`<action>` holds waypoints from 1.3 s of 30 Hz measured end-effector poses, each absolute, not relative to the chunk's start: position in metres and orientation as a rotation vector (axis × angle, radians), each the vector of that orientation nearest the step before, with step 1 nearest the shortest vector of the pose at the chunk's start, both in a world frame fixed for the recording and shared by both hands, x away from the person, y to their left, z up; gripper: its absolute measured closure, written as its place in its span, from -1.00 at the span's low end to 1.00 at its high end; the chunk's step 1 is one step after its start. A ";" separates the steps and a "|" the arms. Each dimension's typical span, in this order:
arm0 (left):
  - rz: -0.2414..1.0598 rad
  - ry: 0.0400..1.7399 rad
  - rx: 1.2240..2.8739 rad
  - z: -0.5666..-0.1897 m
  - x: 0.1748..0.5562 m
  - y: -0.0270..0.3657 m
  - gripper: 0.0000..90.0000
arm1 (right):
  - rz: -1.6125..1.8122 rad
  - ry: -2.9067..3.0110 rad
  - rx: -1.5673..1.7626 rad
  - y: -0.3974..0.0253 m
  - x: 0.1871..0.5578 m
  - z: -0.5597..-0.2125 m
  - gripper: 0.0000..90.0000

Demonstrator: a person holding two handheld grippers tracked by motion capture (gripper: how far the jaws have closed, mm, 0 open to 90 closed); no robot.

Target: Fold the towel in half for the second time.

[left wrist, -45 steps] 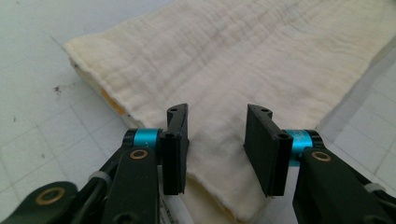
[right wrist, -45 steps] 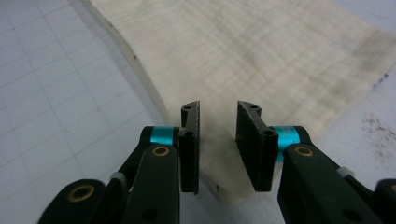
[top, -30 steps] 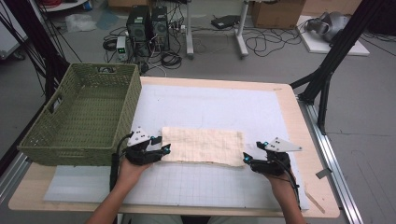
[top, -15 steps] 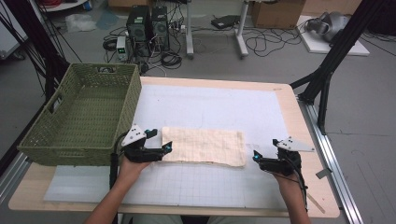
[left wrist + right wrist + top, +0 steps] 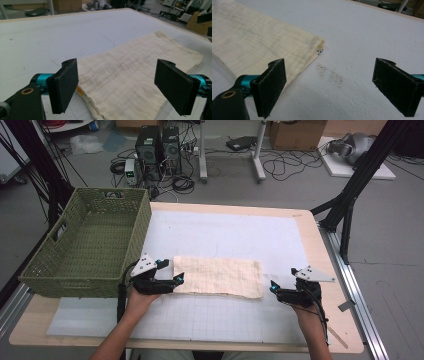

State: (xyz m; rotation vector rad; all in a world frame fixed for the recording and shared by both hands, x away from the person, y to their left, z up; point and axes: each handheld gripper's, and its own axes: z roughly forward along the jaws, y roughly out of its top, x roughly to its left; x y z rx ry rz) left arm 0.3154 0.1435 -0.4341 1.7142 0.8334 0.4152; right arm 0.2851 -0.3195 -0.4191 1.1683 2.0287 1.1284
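Note:
A folded cream cloth (image 5: 217, 276) lies flat on the white mat (image 5: 225, 232) near the table's front. My left gripper (image 5: 170, 271) is at the cloth's left end, open. In the left gripper view the cloth (image 5: 130, 67) lies between the wide-apart jaws of this gripper (image 5: 117, 82), untouched by either. My right gripper (image 5: 273, 289) stands open just off the cloth's right end. In the right gripper view the cloth (image 5: 257, 37) lies to the left, its edge passing the left jaw. Bare mat shows between this gripper's (image 5: 332, 82) jaws.
A green woven basket (image 5: 90, 245) stands on the table's left side, close behind my left gripper. A speckled dirt patch (image 5: 329, 73) marks the mat beside the cloth's corner. The table's right edge (image 5: 330, 270) is near my right hand.
My right gripper has drawn back to the right, off the cloth's right end. My left gripper has stayed at the left end with its jaws apart.

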 end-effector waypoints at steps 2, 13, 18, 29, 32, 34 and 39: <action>0.416 0.829 1.716 -0.434 0.315 0.144 -0.56 | 1.132 2.024 1.167 -0.319 0.286 -0.419 -0.75; 0.394 0.870 1.701 -0.431 0.318 0.144 -0.59 | 1.129 2.033 1.171 -0.317 0.288 -0.421 -0.75; 0.404 0.867 1.703 -0.425 0.320 0.143 -0.59 | 1.123 2.047 1.166 -0.316 0.288 -0.421 -0.75; 0.396 0.894 1.718 -0.414 0.336 0.136 -0.59 | 1.123 2.056 1.181 -0.322 0.283 -0.422 -0.75; 0.406 0.902 1.719 -0.412 0.343 0.131 -0.58 | 1.130 2.053 1.185 -0.323 0.283 -0.422 -0.75; 0.404 0.899 1.728 -0.409 0.348 0.128 -0.56 | 1.130 2.057 1.185 -0.322 0.284 -0.423 -0.75; 0.397 0.905 1.740 -0.403 0.359 0.124 -0.50 | 1.131 2.071 1.183 -0.320 0.285 -0.424 -0.75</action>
